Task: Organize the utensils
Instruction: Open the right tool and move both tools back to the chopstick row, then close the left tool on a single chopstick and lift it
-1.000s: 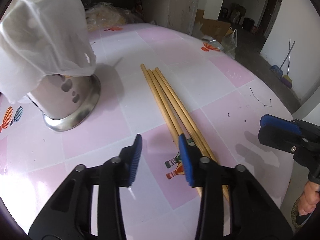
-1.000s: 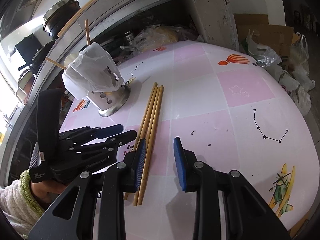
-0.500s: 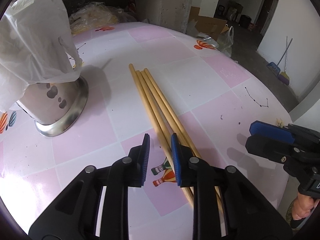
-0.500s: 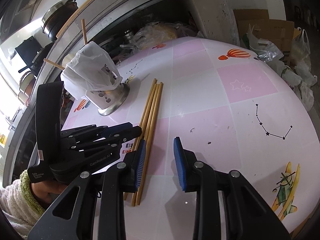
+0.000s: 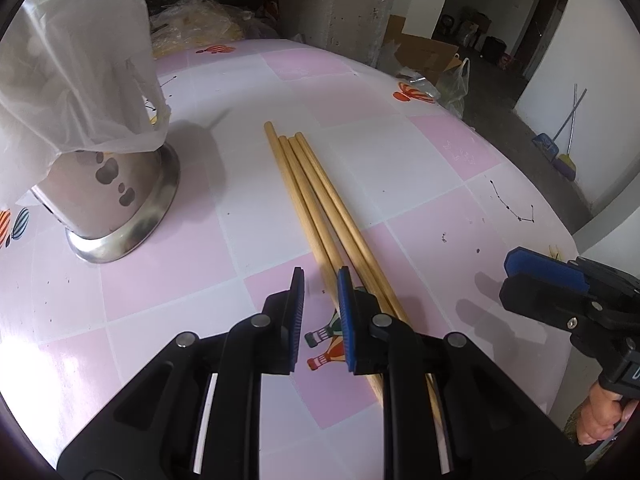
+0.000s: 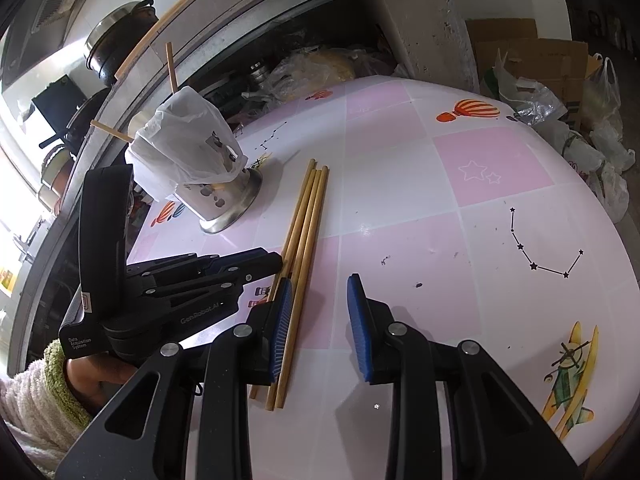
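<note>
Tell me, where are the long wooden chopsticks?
The long wooden chopsticks lie side by side on the pink table, right of the shiny metal holder.

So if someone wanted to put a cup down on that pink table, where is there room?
Bare tabletop lies right of the wooden sticks, out to the star drawing and plane sticker. A narrower bare strip runs between the sticks and the bag-covered metal holder. It is crowded near the sticks' close ends, where the left gripper and right gripper hover.

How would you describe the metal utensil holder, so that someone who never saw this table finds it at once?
Start from the pink-and-white checked table. To the left of the four wooden chopsticks lying side by side stands the metal utensil holder, a steel cylinder with holes and a flared base. Only it wears a white plastic bag over its top.
</note>
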Demonstrator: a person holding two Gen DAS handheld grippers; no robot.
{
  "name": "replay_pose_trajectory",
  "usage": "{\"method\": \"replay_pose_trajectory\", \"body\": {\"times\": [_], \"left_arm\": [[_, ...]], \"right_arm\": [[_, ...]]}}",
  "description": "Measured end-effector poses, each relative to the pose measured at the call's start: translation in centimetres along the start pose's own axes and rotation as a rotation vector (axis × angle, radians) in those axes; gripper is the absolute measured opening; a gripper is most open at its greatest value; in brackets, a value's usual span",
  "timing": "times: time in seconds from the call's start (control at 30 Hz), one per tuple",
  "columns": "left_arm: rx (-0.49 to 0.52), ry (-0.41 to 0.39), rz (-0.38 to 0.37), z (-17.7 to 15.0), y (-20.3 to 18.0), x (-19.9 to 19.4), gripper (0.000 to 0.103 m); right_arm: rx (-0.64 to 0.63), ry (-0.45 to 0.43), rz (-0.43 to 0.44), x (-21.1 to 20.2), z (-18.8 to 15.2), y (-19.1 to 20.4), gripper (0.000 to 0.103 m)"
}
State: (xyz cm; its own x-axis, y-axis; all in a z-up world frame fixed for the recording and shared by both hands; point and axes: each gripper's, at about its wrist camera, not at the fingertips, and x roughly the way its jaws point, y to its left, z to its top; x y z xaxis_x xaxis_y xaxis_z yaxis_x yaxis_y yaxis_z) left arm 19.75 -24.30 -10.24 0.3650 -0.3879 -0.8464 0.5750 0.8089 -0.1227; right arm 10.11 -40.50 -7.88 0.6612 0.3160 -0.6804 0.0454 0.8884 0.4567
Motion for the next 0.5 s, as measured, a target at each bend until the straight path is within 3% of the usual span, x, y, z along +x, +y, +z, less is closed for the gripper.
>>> {"method": "replay_pose_trajectory", "body": {"times": [0.23, 0.3, 0.5], "left_arm": [[0.041, 0.011, 0.065, 0.3, -0.5, 0.5, 0.015], [0.036, 0.016, 0.082, 0.2, -0.2, 0.4, 0.009], [0.002, 0.041, 0.114, -1.4, 1.3, -1.0, 0.005]], "right_arm": [[0.002, -0.001, -0.003, -0.2, 0.0, 0.0, 0.029], [0.002, -0.001, -0.005, -0.2, 0.0, 0.0, 0.029], [-0.002, -0.002, -0.006, -0.4, 0.0, 0.2, 0.029]]}}
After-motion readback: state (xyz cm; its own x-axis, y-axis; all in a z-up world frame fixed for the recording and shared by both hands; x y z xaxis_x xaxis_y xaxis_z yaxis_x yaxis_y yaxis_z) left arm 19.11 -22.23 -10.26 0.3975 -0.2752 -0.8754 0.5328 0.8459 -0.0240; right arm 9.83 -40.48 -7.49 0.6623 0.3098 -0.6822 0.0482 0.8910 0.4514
